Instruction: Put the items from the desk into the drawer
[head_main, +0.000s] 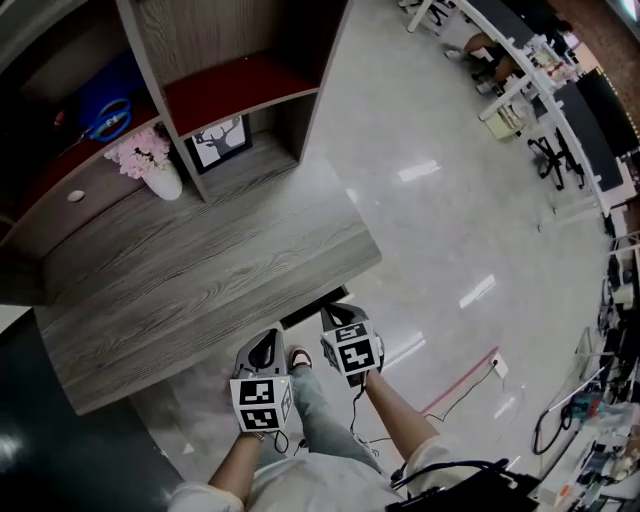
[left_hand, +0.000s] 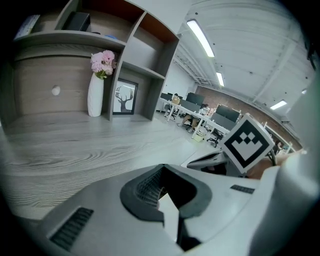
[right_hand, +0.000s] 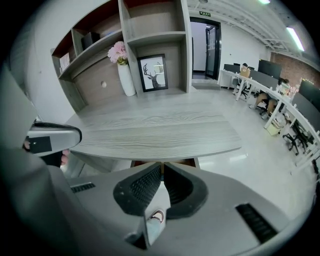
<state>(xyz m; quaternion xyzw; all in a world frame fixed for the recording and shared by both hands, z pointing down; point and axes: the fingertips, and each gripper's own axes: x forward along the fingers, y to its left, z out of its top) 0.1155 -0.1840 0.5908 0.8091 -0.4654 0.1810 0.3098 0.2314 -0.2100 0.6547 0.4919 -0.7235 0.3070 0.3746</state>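
**Counter** (head_main: 200, 290): grey wood-grain top with a rounded near edge. It stands against a shelf unit (head_main: 230, 60) with red-brown inner panels.

**Drawer** (head_main: 312, 307): a dark strip just under the counter's near edge, straight ahead of both tools. The right gripper view shows a red-brown inside there. How far out it stands cannot be told.

**Items at the counter's rear:**
- A white vase (head_main: 165, 183) stands upright holding pink flowers (head_main: 140, 152).
- Just beside the vase, a framed deer picture (head_main: 218, 142) leans in the lowest shelf bay.
- A small white round knob (head_main: 77, 196) sits on the back panel.
- A blue object (head_main: 105, 115) lies on the shelf above.

**Left tool** (head_main: 268, 345): held before the counter's edge and off its surface. The jaws are pressed together, pad against pad.

**Right tool** (head_main: 340, 318): close beside the left tool, near the drawer strip, and pointing steeply down. The jaws are pressed together at the tips and pinch no object.

**Surroundings:**
- A glossy pale floor (head_main: 450, 230) with a red line (head_main: 460, 380).
- The person's shoe (head_main: 300, 357) is below the tools.
- Office desks (head_main: 560, 90) stand well apart at the far right.
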